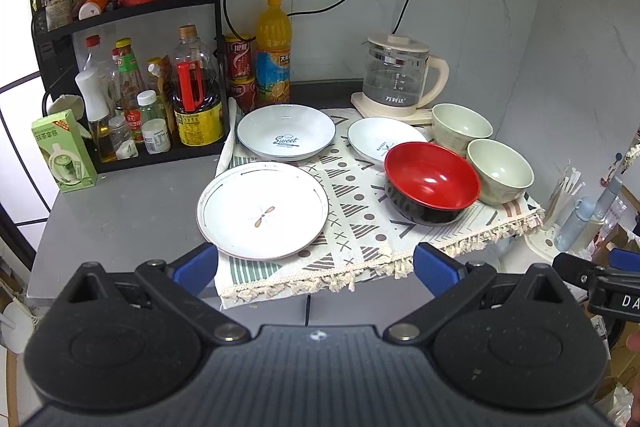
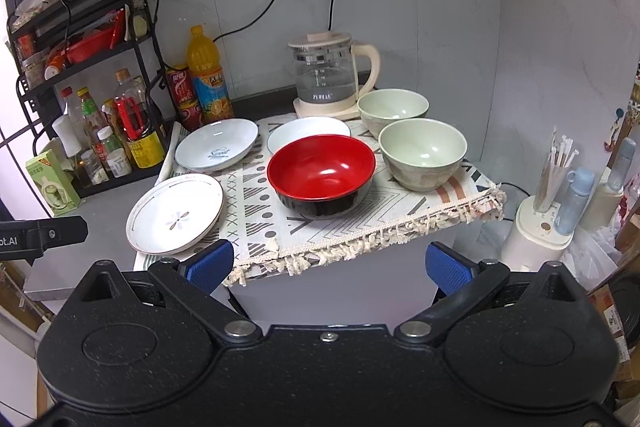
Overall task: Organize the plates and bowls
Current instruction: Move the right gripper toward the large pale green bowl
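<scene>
Left wrist view: grey tabletop [image 1: 120, 211], matte, scuffed. Fringed woven cloth [image 1: 360, 227] with triangle and dot print covers its right part; the cloth's tasselled front edge hangs over the tabletop lip.

Landmark: red bowl [image 1: 432, 181], glossy red inside, black outside, round and deep.
- Far left of it: flower plate [image 1: 262, 211], white, flat, thin dark rim line, half off the cloth's left edge, close to the front lip.
- Left and behind: "Sweet" dish [image 1: 286, 131], white, shallow, blue lettering.
- Just behind, partly hidden by it: small white dish [image 1: 380, 138].
- Right, very close beside it: near green bowl [image 1: 500, 171], pale, matte.
- Right and further back: far green bowl [image 1: 462, 125], beside the glass kettle [image 1: 396, 79].

Open room: bare tabletop left of the flower plate; a strip of empty cloth in front of the red bowl.

Left tool [image 1: 316, 269]: blue ribbed pads spread wide, holding nothing, short of the cloth fringe.

Right wrist view: right tool [image 2: 330, 265] likewise spread wide, empty, short of the fringe, red bowl straight ahead.
</scene>
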`<action>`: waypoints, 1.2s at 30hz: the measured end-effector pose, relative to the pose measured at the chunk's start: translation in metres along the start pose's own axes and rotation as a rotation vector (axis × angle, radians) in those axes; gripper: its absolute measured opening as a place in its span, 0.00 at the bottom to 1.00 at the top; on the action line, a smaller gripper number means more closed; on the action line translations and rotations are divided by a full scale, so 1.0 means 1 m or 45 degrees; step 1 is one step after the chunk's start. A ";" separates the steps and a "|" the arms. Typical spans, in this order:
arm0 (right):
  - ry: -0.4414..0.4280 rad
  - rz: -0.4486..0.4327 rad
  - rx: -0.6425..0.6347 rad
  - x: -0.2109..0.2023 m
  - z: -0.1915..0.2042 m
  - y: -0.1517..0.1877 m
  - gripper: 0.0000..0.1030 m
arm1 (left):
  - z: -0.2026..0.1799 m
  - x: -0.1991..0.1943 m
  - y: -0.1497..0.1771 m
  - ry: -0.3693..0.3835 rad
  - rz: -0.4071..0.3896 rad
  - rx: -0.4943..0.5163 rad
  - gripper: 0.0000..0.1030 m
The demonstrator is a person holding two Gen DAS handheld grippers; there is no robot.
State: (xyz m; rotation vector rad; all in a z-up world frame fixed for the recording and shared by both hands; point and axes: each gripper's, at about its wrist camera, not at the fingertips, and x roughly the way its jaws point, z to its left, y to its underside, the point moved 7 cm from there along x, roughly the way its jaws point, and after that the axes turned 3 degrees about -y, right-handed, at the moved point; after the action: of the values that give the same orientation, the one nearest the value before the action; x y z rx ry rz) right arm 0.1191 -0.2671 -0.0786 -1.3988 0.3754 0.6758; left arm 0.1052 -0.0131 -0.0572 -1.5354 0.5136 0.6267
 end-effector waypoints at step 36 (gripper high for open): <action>0.203 0.125 0.129 0.135 -0.007 -0.076 1.00 | 0.000 0.151 -0.098 0.152 0.163 0.045 0.99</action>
State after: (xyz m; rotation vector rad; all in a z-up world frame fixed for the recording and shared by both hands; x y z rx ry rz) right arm 0.2705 -0.2476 -0.1038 -1.3476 0.6002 0.6179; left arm 0.2831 0.0004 -0.0839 -1.5210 0.7143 0.6233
